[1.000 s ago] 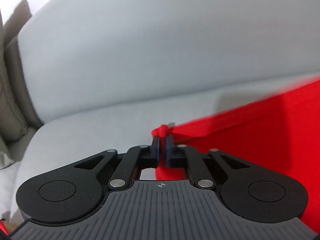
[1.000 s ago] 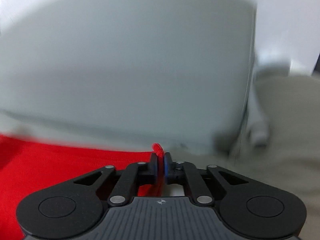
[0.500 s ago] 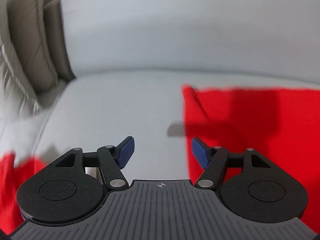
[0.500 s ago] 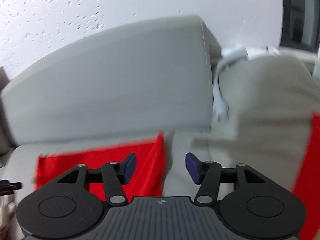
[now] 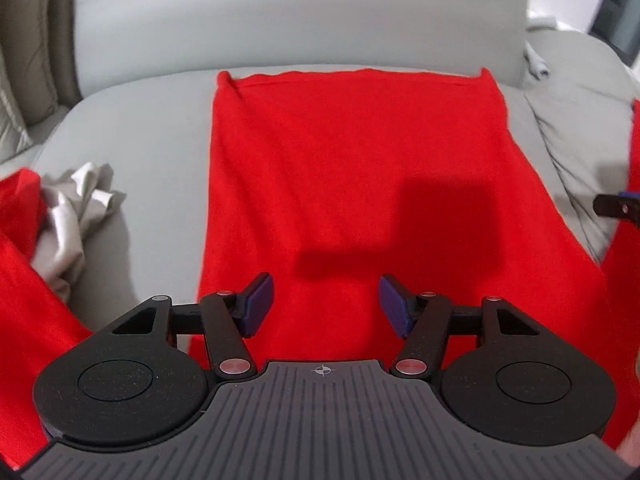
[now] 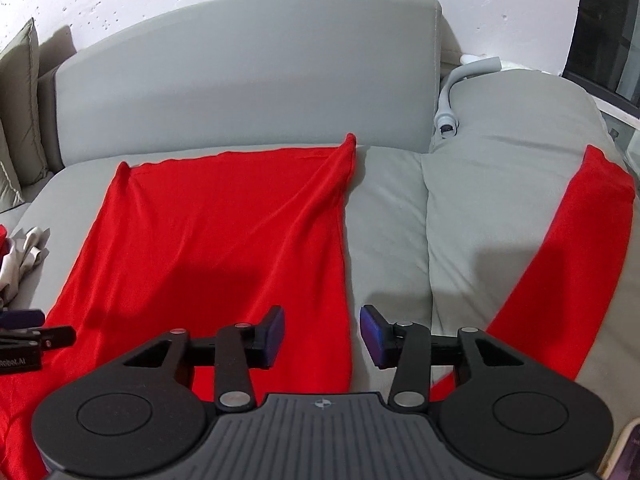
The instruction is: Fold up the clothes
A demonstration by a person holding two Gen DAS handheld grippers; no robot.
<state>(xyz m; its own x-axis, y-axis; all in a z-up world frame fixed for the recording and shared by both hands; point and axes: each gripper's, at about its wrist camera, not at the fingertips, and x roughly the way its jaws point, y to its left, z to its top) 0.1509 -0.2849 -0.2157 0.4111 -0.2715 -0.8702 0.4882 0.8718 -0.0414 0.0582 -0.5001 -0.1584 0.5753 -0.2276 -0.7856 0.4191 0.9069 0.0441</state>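
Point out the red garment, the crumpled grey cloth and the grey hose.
red garment point(image 5: 352, 168), left wrist view, middle of its flat panel.
crumpled grey cloth point(image 5: 76, 208), left wrist view, its bunched centre.
grey hose point(image 6: 450, 92), right wrist view, its bend.

A garment point(image 5: 352, 168) lies spread on the sofa seat point(image 5: 152, 128), crumpled cloth point(image 5: 76, 200) left.

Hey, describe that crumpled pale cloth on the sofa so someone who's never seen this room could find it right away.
Start at the grey sofa and find the big red garment spread flat across its seat. Look off that garment's left edge, toward the beige cushions: the crumpled cloth lies there in a heap. It is pale silvery beige and bunched up, while every other fabric nearby is bright red.
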